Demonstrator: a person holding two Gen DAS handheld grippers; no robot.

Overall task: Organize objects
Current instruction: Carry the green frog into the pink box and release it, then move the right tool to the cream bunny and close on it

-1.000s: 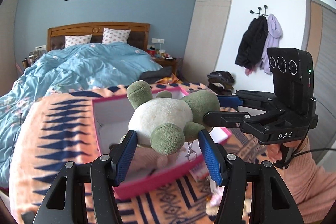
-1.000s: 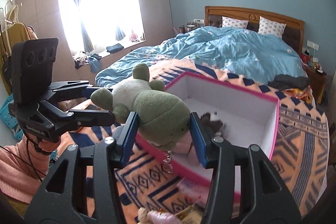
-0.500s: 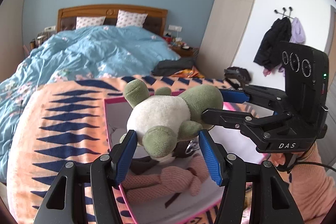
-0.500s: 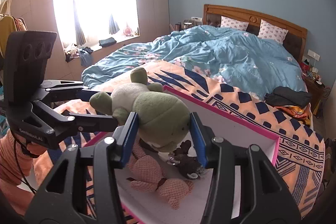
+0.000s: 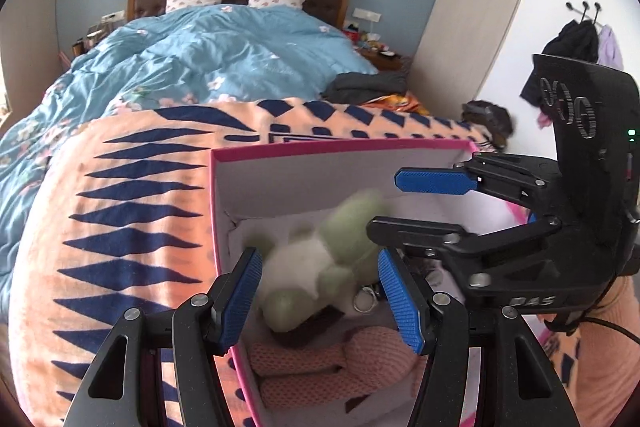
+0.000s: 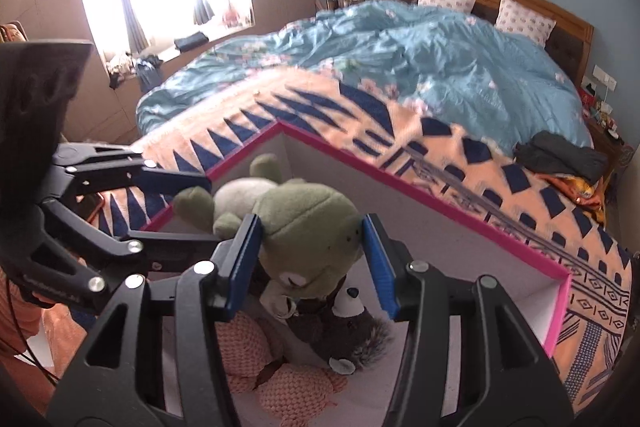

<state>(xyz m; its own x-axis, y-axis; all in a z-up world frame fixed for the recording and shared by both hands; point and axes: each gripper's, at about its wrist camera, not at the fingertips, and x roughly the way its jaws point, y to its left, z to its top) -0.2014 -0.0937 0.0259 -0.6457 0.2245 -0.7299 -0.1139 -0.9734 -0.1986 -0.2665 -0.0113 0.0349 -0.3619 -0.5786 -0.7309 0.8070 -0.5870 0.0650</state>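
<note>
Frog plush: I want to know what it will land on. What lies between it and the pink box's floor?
Right wrist view: a dark grey plush and a pink knitted plush lie beneath the frog plush.

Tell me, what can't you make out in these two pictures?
Left wrist view: the green frog plush is motion-blurred, face unreadable.
Right wrist view: the pink knitted toy is partly hidden by the right claw and its frame.
Both views: whether right claw or left claw actually grips the frog; pad contact is unclear.
</note>
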